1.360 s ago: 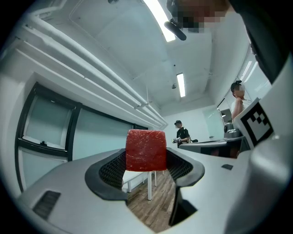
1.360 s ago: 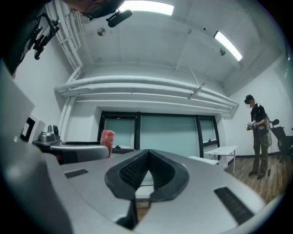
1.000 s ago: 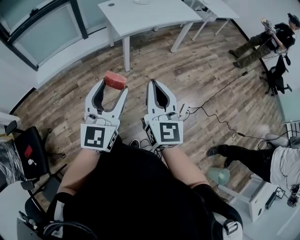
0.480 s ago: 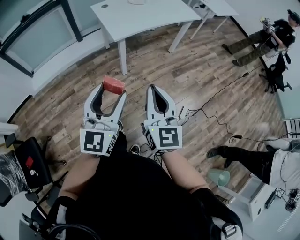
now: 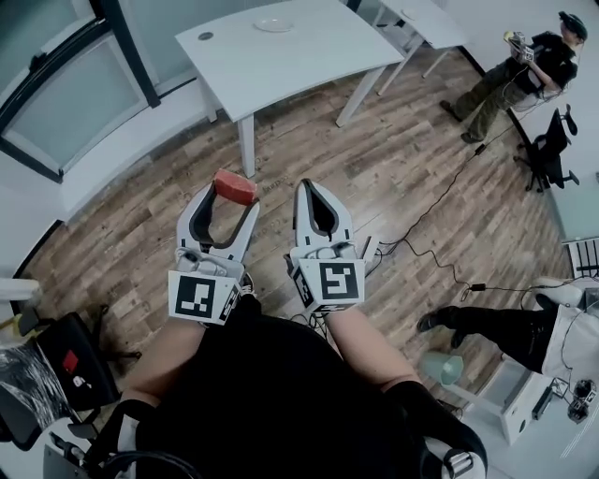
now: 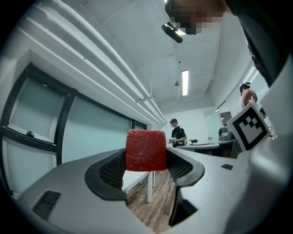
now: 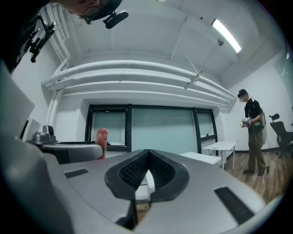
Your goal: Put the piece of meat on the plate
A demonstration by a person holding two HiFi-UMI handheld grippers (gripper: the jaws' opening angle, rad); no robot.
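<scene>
A red block of meat (image 5: 234, 187) is clamped between the tips of my left gripper (image 5: 233, 195), held in the air over the wooden floor. In the left gripper view the meat (image 6: 146, 150) fills the gap between the black ribbed pads. Beside it my right gripper (image 5: 314, 188) is shut, with nothing between its jaws; its pads meet in the right gripper view (image 7: 147, 167), where the meat (image 7: 102, 138) shows at the left. A small white plate (image 5: 274, 25) lies on the far side of the white table (image 5: 309, 51) ahead.
Glass partitions (image 5: 65, 89) run along the left. A second white table (image 5: 432, 19) stands at the back right. A cable (image 5: 440, 201) trails over the floor. A person (image 5: 519, 58) stands at the far right and another person's leg (image 5: 487, 323) reaches in at the right. A black chair (image 5: 65, 365) is at the lower left.
The view has moved toward the white table, which now shows more fully with the plate on it. Both grippers keep their pose, and the meat stays held.
</scene>
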